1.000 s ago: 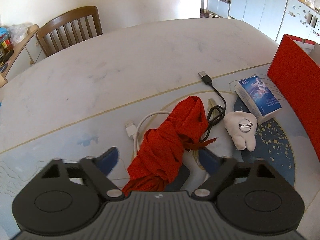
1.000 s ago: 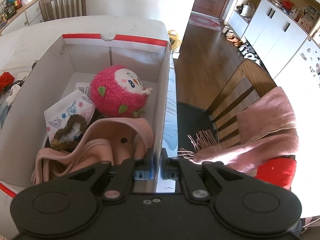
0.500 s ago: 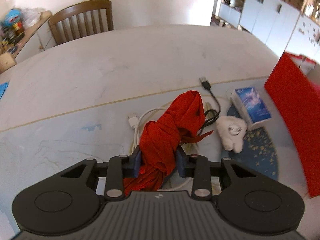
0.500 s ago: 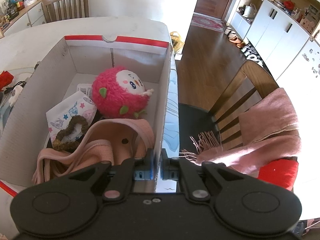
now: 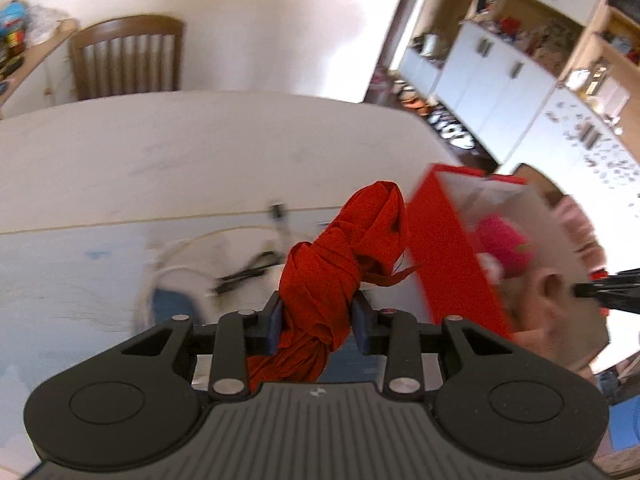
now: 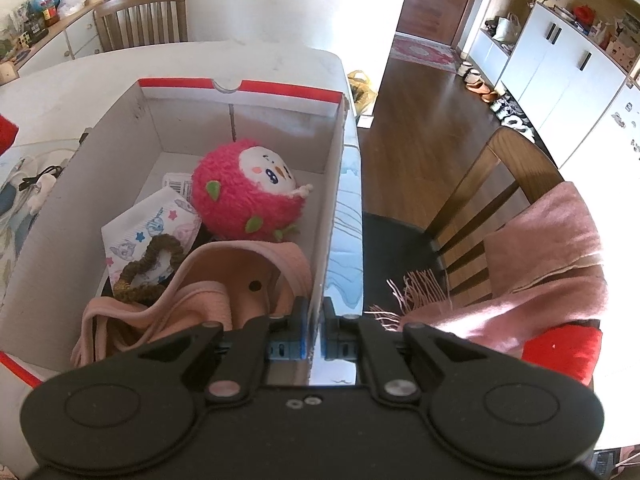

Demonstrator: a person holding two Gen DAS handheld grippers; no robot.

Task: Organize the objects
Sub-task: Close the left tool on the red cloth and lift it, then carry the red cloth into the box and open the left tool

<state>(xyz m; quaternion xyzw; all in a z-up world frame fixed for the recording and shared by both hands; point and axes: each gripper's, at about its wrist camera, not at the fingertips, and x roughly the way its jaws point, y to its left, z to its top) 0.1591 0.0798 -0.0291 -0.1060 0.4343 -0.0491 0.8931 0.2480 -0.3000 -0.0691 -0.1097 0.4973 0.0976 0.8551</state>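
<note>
Red cloth (image 5: 332, 280) sits bunched between the left gripper (image 5: 318, 320), clamped by both pads; the right gripper (image 6: 314, 322) pinches the box (image 6: 328, 216) wall.

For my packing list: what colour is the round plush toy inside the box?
Bright pink plush toy, white face, green spots; clearest in right wrist view.

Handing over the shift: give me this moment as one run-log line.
left gripper: shut on knotted red cloth, lifted | right gripper: shut on white cardboard box wall | next: cloth into box
</note>
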